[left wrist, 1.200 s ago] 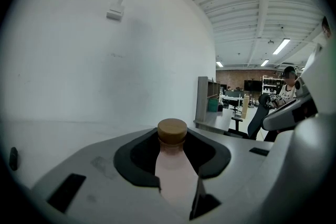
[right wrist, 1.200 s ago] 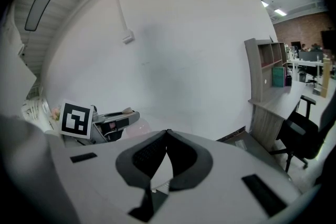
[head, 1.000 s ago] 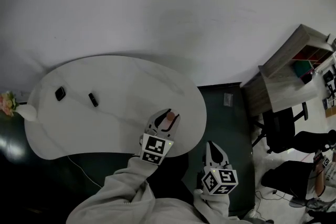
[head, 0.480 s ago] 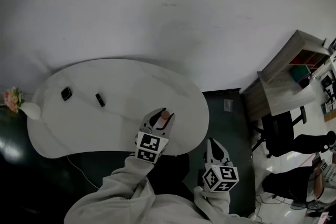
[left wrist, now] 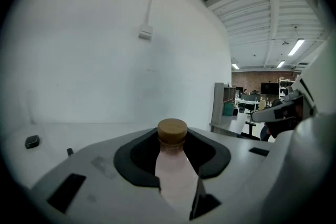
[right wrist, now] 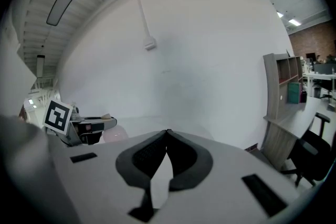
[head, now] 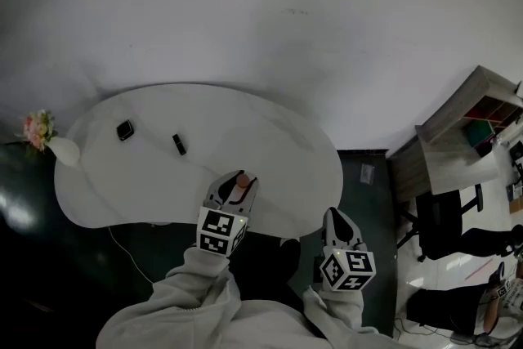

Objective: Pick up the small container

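Head view — left gripper (head: 235,184) grips small container (left wrist: 173,170), base hidden, right gripper (head: 334,214) fingers (right wrist: 144,153) together, empty

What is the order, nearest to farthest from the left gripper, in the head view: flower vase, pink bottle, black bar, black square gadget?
1. Pink bottle, between the left gripper's jaws.
2. Black bar, up and left on the table.
3. Black square gadget, farther left.
4. Flower vase, at the table's left edge.

left gripper (head: 232,181) with small container (head: 238,190) further left over the table (head: 278,135)
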